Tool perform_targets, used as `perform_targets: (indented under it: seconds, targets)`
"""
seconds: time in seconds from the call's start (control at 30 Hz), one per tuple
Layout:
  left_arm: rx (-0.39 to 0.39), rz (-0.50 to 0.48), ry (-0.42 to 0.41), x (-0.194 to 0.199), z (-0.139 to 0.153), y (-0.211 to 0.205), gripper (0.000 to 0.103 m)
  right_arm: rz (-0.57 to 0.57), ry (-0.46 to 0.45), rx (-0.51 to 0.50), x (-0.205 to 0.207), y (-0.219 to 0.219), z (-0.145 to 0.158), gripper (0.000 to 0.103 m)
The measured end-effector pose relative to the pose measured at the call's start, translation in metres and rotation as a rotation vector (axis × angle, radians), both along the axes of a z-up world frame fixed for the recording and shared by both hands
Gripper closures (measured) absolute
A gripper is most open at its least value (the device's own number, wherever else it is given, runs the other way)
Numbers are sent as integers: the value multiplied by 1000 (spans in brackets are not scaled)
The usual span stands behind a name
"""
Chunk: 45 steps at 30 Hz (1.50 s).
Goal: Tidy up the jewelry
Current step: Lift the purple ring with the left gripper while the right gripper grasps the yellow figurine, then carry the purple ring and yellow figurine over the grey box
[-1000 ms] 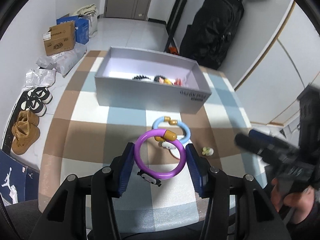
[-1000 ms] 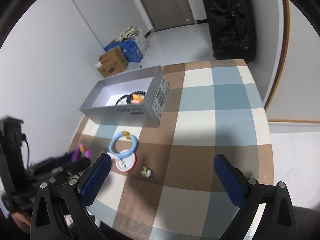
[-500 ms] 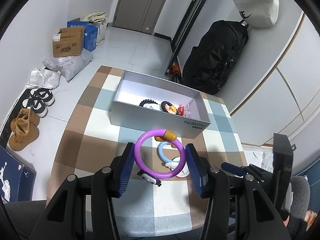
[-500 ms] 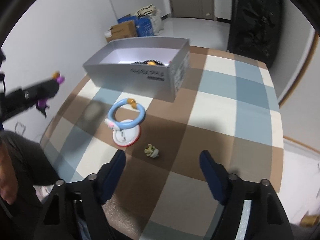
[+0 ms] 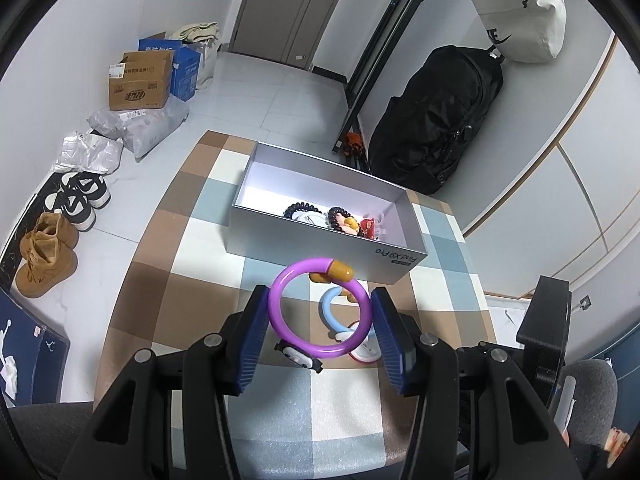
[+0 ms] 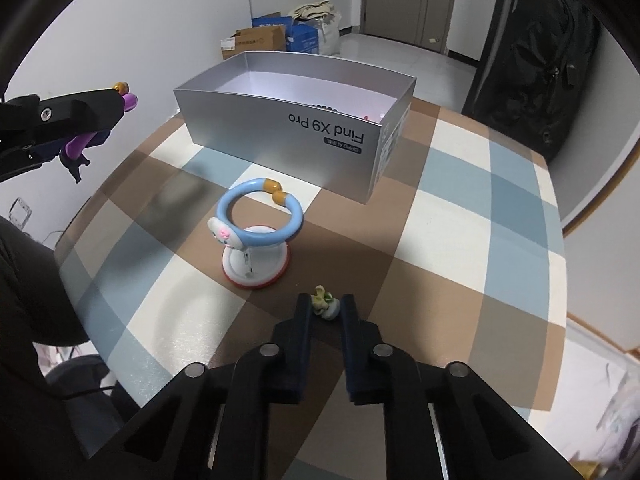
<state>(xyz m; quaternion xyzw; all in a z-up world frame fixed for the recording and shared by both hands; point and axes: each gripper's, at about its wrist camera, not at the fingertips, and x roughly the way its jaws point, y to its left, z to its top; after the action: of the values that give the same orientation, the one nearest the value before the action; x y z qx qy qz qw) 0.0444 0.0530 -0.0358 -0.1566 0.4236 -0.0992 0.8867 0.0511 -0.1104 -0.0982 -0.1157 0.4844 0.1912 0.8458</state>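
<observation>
My left gripper (image 5: pixel 320 308) is shut on a purple ring bracelet (image 5: pixel 298 271) and holds it above the checked table, short of the silver box (image 5: pixel 320 252). From the right wrist view it hangs at the left (image 6: pixel 100 120) with the purple bracelet (image 6: pixel 76 145) in it. My right gripper (image 6: pixel 325 307) is low over the table, its jaws closing on a small green-yellow charm (image 6: pixel 324 305), with the pads against its sides. A blue ring bracelet (image 6: pixel 295 222) leans on a white disc with a red rim (image 6: pixel 256 270).
The silver box (image 6: pixel 288 120) stands at the table's far side, holding black coil bands (image 5: pixel 298 209) and small figures. A person's dark sleeve (image 6: pixel 28 288) is at the left. Shoes, cardboard boxes and a black bag lie on the floor beyond.
The right gripper's jaws went from wide open to closed and it sank to the small charm. The left gripper rose slightly with the purple bracelet.
</observation>
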Motion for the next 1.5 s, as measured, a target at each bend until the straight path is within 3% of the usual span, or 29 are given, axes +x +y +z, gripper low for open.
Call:
perform_targets:
  seconds: [0.23, 0.93, 1.5]
  targets:
    - [4, 5, -5, 1, -1, -1, 58, 4, -9, 22, 0, 0, 5, 91]
    - [8, 8, -19, 25, 3, -13, 58, -90, -22, 371, 31, -17, 54, 90]
    - [-14, 39, -3, 59, 4, -10, 58, -104, -5, 512, 74, -19, 74, 90]
